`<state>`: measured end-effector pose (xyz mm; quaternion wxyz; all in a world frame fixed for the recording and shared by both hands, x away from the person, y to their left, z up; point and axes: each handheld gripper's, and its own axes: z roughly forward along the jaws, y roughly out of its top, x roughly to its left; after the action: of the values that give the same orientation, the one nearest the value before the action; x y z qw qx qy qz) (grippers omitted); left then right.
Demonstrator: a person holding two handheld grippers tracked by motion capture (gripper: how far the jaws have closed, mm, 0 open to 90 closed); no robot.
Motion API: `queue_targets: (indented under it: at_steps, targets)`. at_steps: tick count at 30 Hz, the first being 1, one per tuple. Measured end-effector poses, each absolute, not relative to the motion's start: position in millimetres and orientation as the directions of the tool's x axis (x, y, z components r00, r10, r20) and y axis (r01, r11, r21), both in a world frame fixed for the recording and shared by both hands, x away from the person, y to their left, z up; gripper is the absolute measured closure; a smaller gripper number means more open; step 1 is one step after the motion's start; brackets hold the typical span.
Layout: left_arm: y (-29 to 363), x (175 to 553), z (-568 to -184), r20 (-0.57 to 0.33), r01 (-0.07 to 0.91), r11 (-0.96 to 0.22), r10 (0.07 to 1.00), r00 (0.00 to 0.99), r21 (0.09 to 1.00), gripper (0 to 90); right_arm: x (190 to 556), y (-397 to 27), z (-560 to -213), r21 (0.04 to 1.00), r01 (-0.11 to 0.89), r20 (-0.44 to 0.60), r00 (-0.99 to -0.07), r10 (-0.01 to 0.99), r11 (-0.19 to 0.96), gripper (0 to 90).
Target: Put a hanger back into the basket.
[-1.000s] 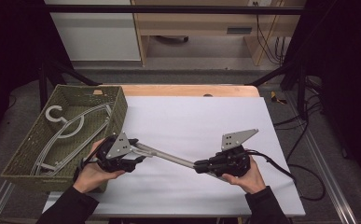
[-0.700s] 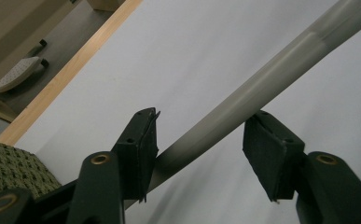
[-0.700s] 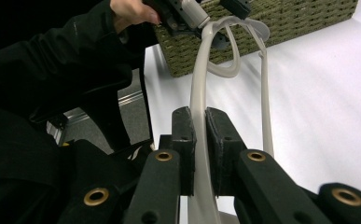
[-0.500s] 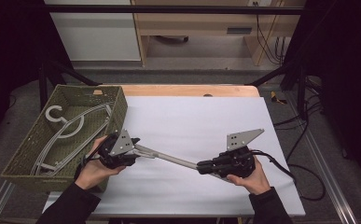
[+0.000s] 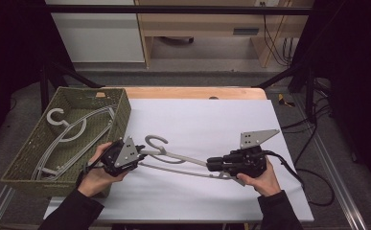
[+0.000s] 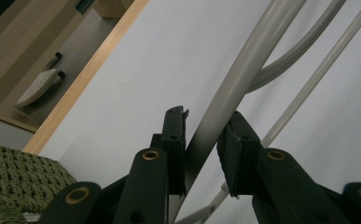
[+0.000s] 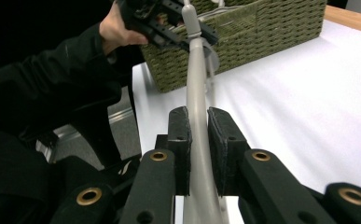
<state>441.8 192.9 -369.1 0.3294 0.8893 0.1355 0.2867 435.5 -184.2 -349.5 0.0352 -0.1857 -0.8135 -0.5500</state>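
1. The grey hanger (image 5: 173, 158) lay across the white table cover (image 5: 212, 120), spanning between the two grippers, with its hook curling up just right of the left gripper (image 5: 140, 155).
2. The left gripper's jaws had just been closing with one hanger arm between them. In the left gripper view one pad (image 6: 176, 140) lay against the bar (image 6: 234, 88); the other stood at its edge, and contact there could not be confirmed.
3. The right gripper (image 5: 211, 165) was clamped on the opposite arm of the hanger, both pads (image 7: 180, 135) pressed against it.
4. A green woven basket (image 5: 118, 103) stood at the table's left edge, just beside the left gripper, holding further hangers (image 5: 65, 132).
5. The basket wall (image 7: 262, 32) rose directly behind the left gripper in the right gripper view.
6. A dark sleeve (image 7: 43, 98) blocked that view's left side.
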Motion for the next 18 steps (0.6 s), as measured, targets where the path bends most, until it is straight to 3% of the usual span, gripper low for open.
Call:
queue_targets:
  at_steps: [9, 18]
  targets:
    - [182, 430, -367, 0.403, 0.037, -0.771, 0.373, 0.835, 0.636, 80.4, 446, -198, -359, 0.881, 0.378, 0.251, -0.882, 0.398, 0.284, 78.2]
    - [178, 419, -364, 0.368, 0.081, -0.753, 0.409, 0.835, 0.653, 81.5, 451, -210, -364, 0.895, 0.376, 0.223, -0.843, 0.489, 0.239, 66.2]
